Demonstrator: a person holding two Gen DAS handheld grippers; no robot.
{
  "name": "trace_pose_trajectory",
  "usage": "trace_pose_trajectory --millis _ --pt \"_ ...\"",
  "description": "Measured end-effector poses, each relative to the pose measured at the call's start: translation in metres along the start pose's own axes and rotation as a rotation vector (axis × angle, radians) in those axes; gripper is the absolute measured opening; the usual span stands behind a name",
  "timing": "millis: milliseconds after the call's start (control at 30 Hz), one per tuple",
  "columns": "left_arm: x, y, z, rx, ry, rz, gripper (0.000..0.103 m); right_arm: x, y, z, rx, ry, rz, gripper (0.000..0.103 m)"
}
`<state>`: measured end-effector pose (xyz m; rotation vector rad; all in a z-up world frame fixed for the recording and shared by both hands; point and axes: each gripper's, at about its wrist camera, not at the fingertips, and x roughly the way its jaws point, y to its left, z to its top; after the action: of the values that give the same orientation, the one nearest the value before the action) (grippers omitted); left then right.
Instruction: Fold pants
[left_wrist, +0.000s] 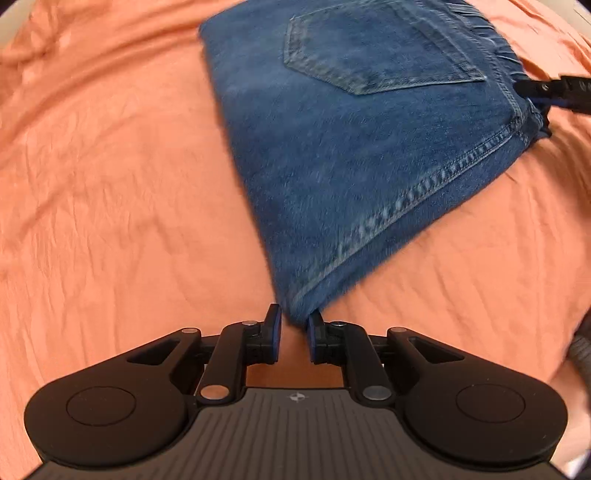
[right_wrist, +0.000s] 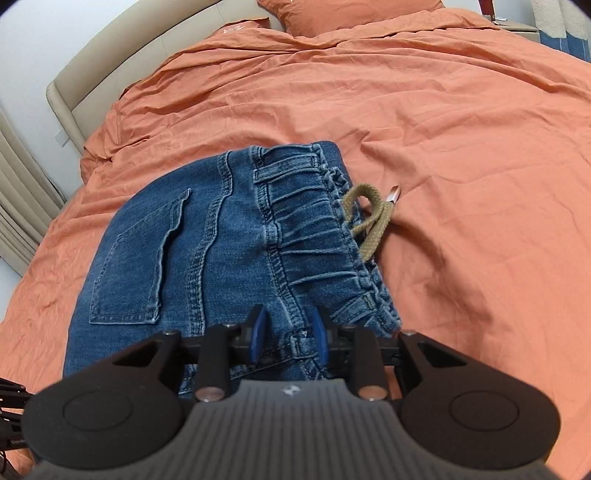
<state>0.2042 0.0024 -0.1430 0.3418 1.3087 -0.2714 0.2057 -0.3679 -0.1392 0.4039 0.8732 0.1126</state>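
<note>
Folded jeans (right_wrist: 207, 258) lie on the orange bed (right_wrist: 461, 147). The left gripper (left_wrist: 294, 325) is clenched on their near corner; the right gripper (right_wrist: 288, 332) grasps the waistband (right_wrist: 314, 229), its drawstring (right_wrist: 369, 214) trailing out.

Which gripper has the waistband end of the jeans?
The right gripper: it pinches the gathered waistband. The left gripper holds a plain corner.
</note>
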Motion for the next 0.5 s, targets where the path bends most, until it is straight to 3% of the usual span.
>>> trace_pose_trajectory --millis 200,333,400,500 --pt "-0.025 0.009 -0.01 -0.034 -0.062 0.005 0.017 -0.02 0.007 -0.004 -0.033 0.009 -0.018 0.022" --pt "-0.056 0.014 -0.012 -0.07 -0.189 -0.014 0.031 -0.036 0.004 -0.008 -0.016 -0.005 -0.016 0.023" --pt "-0.068 0.018 -0.006 -0.112 -0.265 -0.016 0.034 -0.045 0.001 -0.008 0.003 -0.042 -0.02 0.032" --pt "-0.073 0.017 0.001 -0.191 -0.358 -0.028 0.044 -0.057 -0.005 -0.005 0.046 -0.103 0.019 0.037"
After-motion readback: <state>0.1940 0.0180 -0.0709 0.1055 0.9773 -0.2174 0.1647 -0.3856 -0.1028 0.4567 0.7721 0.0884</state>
